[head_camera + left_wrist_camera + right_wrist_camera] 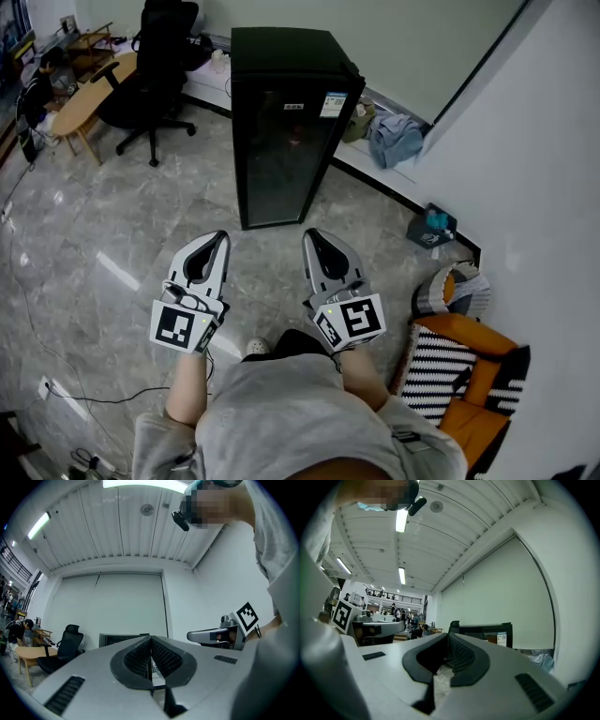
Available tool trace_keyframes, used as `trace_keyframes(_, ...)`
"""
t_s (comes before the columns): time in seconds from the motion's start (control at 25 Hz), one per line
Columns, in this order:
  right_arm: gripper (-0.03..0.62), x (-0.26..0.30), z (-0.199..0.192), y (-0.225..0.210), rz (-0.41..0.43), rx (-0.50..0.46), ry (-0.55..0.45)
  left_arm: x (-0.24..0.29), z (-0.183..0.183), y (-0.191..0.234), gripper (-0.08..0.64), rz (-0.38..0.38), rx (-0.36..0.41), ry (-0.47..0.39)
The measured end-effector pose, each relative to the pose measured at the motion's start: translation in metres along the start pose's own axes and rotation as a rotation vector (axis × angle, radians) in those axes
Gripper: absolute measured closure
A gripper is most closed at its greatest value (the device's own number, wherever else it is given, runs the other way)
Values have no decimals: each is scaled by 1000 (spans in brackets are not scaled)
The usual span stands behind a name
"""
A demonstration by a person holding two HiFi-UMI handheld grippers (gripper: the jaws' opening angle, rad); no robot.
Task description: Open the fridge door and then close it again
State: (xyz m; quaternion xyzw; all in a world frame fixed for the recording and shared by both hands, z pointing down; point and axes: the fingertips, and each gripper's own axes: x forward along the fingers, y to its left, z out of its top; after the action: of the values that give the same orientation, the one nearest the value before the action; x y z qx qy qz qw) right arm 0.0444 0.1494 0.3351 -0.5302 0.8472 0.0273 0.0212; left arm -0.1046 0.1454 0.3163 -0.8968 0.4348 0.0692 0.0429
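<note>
Grey marble floor [103,244], open ahead. At ten o'clock a wooden table [89,89], at eleven an office chair [155,66]. Closed and empty: left gripper [220,236], right gripper [312,234]. At twelve the black fridge [286,122], door shut. At two a white wall [534,169].

Bright overall; ceiling lights [140,483] blew out, floor [112,272] caught glare streaks, gripper views were heavily fisheyed with black corners.

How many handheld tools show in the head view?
2: the left tool and the right tool, side by side over the floor, short of the black fridge. None hidden.
</note>
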Motion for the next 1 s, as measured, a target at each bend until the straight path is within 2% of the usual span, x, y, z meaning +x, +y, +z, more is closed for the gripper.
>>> trace_keyframes(0.08,566,6,-3,-5,-6,1,6,7,-2,5,545,-2,-7,-1)
trace_keyframes(0.24,566,24,-9,-21,-19,12,16,20,-24,16,545,-12,-4,75)
trace_keyframes(0.48,566,63,-11,-51,11,8,10,63,-20,37,545,20,-5,32)
trace_keyframes(0.6,566,84,-9,-68,27,7,4,85,-24,46,545,27,8,46)
trace_keyframes(0.8,567,117,-10,-98,60,7,4,129,-14,57,545,56,7,-24)
trace_keyframes(1.0,566,146,-12,-123,106,13,-2,154,-37,67,545,85,23,68)
